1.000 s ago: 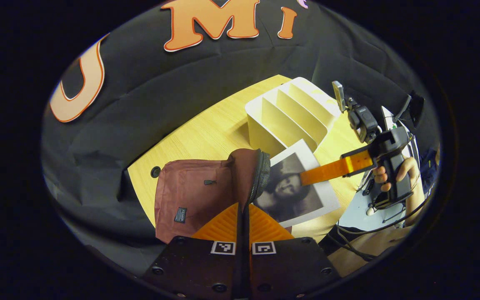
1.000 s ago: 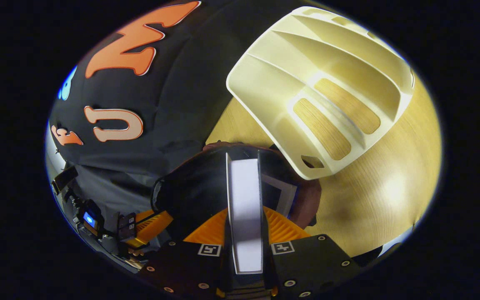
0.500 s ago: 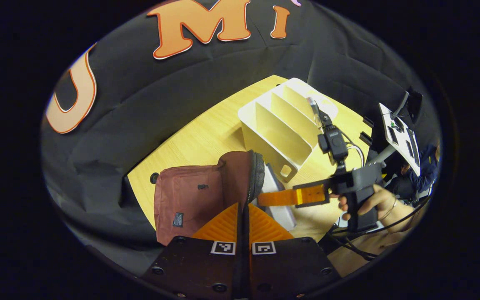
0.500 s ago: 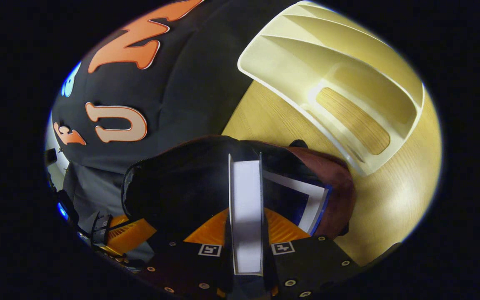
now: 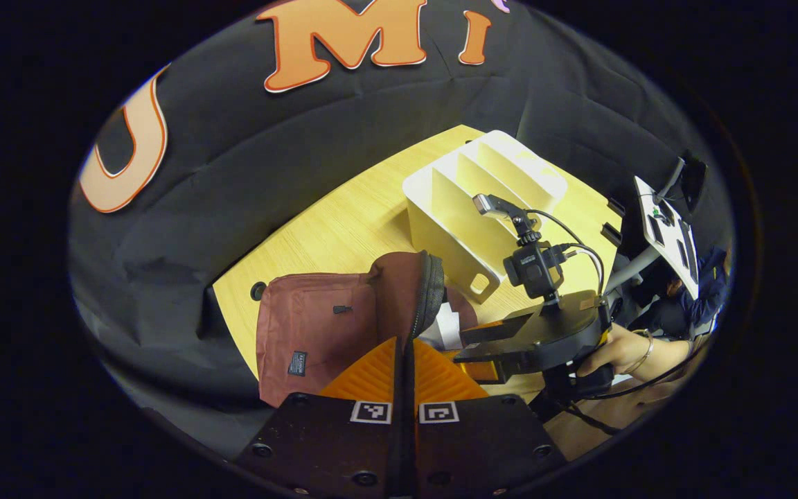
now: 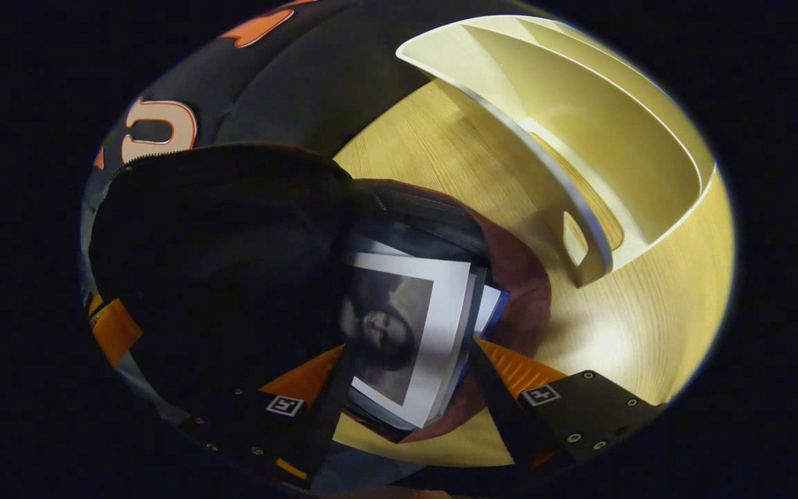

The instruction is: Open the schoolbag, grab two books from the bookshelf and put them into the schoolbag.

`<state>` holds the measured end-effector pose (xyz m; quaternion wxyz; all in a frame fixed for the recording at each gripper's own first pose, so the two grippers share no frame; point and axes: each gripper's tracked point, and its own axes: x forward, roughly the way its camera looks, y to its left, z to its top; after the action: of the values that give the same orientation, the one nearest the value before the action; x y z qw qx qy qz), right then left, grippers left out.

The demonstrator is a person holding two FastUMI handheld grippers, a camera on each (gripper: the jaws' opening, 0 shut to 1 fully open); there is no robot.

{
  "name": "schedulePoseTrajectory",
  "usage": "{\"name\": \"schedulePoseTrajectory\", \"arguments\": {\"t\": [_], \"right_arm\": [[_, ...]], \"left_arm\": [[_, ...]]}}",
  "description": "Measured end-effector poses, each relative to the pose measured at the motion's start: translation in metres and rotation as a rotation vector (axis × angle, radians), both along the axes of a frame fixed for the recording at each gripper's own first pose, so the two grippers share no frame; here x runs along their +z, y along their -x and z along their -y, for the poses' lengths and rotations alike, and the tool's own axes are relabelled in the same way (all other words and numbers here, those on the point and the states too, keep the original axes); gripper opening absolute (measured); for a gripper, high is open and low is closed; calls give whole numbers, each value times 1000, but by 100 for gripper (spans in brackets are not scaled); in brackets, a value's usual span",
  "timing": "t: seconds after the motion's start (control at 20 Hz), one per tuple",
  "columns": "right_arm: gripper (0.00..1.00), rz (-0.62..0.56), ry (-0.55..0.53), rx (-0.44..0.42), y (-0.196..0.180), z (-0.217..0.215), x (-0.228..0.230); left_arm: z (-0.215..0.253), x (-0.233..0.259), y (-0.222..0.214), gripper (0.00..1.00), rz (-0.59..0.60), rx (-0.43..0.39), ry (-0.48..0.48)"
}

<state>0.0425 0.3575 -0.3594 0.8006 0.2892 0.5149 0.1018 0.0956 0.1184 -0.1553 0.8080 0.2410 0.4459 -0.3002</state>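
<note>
On the desk [image 5: 343,222], beside the white bookshelf [image 5: 468,201], the maroon schoolbag [image 5: 323,326] should stay held wide until the book [image 6: 409,333] settles fully inside. The left gripper [image 5: 404,346] is pinched on the bag's zipper rim. The right gripper [image 6: 406,378] stands wide apart astride the book, apparently no longer gripping it.

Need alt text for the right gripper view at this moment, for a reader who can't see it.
The right gripper, fingers spread open, hovers over the open maroon schoolbag, where a white-bordered book with a dark cover picture lies inside. Beyond the bag, the cream bookshelf stands on the wooden table, its visible slots empty.
</note>
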Motion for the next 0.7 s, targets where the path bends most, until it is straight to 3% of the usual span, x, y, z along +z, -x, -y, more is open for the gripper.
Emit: {"name": "schedulePoseTrajectory", "arguments": {"t": [0.25, 0.6, 0.7], "right_arm": [[98, 21, 36, 9, 9, 39, 18], [98, 6, 111, -27, 22, 129, 33], [98, -5, 118, -22, 28, 152, 38]], "left_arm": [[1, -10, 6, 0, -27, 28, 27], [14, -29, 22, 1, -70, 71, 54], [15, -41, 31, 8, -97, 108, 75]]}}
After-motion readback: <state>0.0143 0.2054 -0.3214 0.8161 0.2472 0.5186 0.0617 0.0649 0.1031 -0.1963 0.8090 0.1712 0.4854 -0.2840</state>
